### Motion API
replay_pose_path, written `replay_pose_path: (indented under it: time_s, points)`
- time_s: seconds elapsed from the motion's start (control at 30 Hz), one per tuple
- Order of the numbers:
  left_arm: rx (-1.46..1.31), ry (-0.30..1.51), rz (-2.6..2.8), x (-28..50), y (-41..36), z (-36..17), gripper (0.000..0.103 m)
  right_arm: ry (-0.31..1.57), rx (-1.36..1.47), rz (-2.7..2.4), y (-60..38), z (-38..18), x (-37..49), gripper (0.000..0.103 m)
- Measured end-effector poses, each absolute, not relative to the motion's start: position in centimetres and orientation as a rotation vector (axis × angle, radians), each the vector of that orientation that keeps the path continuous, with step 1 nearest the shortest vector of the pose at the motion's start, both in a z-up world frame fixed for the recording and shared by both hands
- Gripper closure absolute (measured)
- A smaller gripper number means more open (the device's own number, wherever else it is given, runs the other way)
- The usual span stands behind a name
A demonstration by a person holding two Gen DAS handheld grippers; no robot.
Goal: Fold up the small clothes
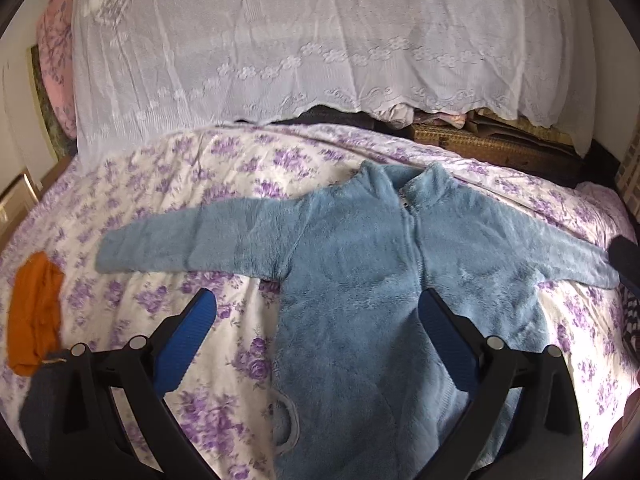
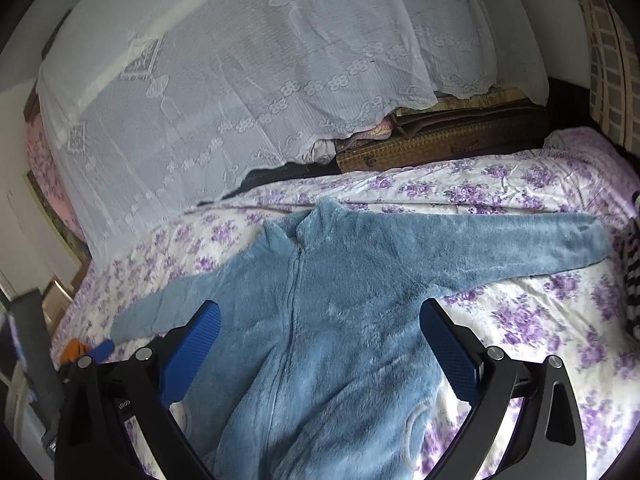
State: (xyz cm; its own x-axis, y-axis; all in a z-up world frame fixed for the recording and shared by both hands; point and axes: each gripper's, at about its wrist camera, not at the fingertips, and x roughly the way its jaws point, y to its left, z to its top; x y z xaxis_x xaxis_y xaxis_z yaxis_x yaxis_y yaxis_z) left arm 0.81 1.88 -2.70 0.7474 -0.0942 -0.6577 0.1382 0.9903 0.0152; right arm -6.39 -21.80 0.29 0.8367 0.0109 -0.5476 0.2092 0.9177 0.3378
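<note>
A small blue fleece jacket (image 1: pixel 360 264) lies flat on the floral bedspread (image 1: pixel 192 176), zipper up, both sleeves spread out sideways. My left gripper (image 1: pixel 318 304) hovers open above the jacket's left side, its blue pads (image 1: pixel 192 336) wide apart with nothing between them. In the right wrist view the same jacket (image 2: pixel 344 304) fills the middle. My right gripper (image 2: pixel 320 320) hangs open over its body, empty. The right sleeve (image 2: pixel 520 240) reaches toward the bed's right side.
An orange garment (image 1: pixel 34 312) lies at the bed's left edge. A white lace cloth (image 1: pixel 280 48) drapes over stacked things behind the bed, with a woven case (image 2: pixel 432 140) under it. A black-and-white striped item (image 2: pixel 632 272) sits at the right edge.
</note>
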Motion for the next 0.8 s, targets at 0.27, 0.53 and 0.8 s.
replay_pose_path:
  time_s: [0.27,0.53,0.8]
  points:
    - [-0.044,0.986,-0.195,2.3,6.5,-9.5,0.004,0.739,0.614,0.009,-25.2,-8.2,-8.2,0.003]
    - [-0.144,1.134,-0.389,-1.2,8.2,-14.4,0.004,0.806,0.649,-0.005,-24.8,-13.4,-11.6,0.003]
    - [-0.115,1.104,-0.451,-2.3,6.7,-14.7,0.006,0.827,0.655,0.126,-21.4,-14.8,-9.3,0.023]
